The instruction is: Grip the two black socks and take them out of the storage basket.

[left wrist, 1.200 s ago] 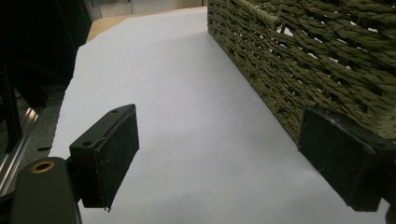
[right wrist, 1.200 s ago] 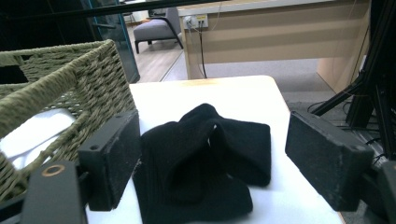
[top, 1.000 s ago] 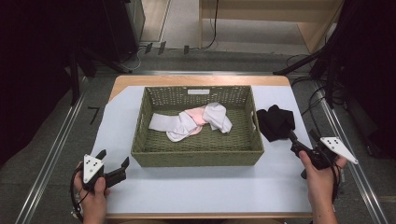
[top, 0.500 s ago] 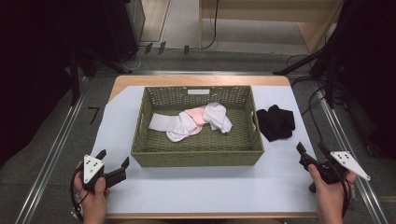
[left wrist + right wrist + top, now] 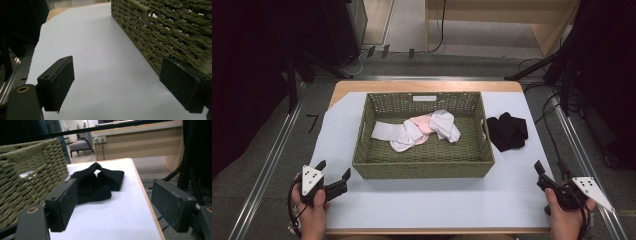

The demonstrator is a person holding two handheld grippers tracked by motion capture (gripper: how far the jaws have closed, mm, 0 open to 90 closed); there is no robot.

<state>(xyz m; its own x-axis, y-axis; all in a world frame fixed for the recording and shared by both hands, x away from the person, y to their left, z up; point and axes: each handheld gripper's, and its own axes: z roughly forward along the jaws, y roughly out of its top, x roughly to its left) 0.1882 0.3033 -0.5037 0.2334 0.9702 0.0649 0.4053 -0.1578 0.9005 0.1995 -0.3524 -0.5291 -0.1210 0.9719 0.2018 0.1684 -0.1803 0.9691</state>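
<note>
A green woven basket stands in the middle of the white-covered table. Inside it lie a white cloth, a pink cloth and another white cloth. Just right of the basket a black cloth lies bunched on the table. My right gripper is open near the front right corner, well back from that black cloth. My left gripper is open at the front left, beside the basket's corner. Both hold nothing.
The table's right edge runs close beside my right gripper. Bare white sheet lies left of the basket, in front of my left gripper. Metal rails flank the table, and a wooden desk stands beyond.
My right gripper has let go of the black cloth and drawn back to the front right corner. The cloth stays beside the basket. The left gripper has not moved.
</note>
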